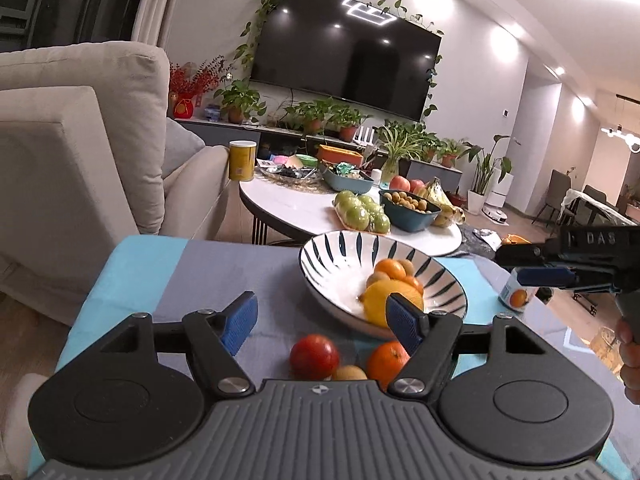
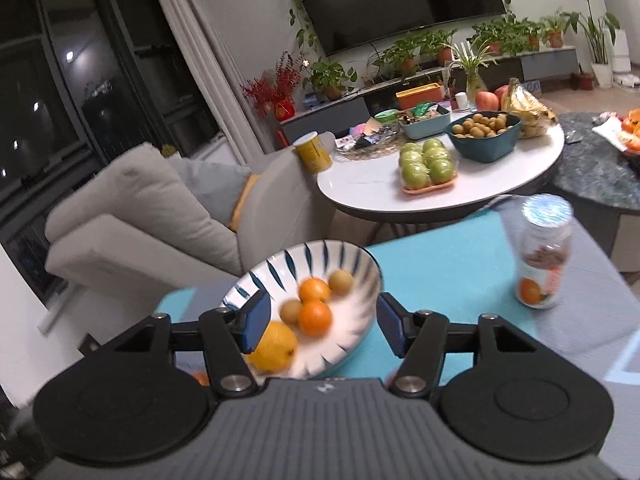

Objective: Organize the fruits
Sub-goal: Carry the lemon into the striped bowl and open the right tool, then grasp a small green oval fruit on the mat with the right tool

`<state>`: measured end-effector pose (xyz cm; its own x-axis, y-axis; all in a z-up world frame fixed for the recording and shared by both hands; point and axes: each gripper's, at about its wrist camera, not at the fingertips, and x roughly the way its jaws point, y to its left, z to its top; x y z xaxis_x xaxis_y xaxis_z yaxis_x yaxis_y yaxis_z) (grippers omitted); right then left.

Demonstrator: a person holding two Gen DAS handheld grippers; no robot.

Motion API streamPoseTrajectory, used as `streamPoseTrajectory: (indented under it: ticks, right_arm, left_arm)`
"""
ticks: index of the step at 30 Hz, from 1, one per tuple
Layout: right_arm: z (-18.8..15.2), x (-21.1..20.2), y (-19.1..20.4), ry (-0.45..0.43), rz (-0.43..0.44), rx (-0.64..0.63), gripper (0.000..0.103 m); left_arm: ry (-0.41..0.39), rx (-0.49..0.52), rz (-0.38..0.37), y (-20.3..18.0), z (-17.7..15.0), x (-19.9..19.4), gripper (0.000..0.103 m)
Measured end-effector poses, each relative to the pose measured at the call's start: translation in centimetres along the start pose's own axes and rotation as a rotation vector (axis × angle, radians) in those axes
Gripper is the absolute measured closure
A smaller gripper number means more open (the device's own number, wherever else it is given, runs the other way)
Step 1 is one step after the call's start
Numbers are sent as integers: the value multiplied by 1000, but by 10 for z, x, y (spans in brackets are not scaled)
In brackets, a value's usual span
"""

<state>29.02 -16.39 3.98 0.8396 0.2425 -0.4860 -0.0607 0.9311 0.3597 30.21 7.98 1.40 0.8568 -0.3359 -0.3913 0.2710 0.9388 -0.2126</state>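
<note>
The left hand-held gripper hung open and empty above the near part of the bench, which wore a cloth of blue and grey panels. Below and between its blue pads three loose fruits lay on the cloth: a red apple, a small kiwi just beside it, and an orange touching the kiwi's other side. All three sat just in front of the striped bowl.

In the bowl lay a lemon at the near rim, two oranges and two kiwis, bunched together on its right side in the left view.

The right hand-held gripper was also open and held nothing. It hovered over the bowl, with the lemon close by its left pad. That view was blurred by motion. In the left view this gripper showed side-on at the right edge, with part of a hand below it.

A jar with a foil top and an orange on its label stood upright on the cloth to the right of the bowl, apart from it.

Beyond the bench stood a round white table carrying green apples and a dish of small fruit. A beige sofa stood at the left.
</note>
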Motion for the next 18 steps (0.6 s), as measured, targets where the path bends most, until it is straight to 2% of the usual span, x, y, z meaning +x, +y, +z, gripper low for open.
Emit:
streamPoseTrajectory:
  ticks: [8,18]
  right_arm:
    - [-29,-15,8,43,-30,-103,42]
    - [-83,-30,30,142,12,-259,41]
  left_arm:
    - [14,24,18,0,-9,-19,35]
    - [30,23,32,2,-19,-37,34]
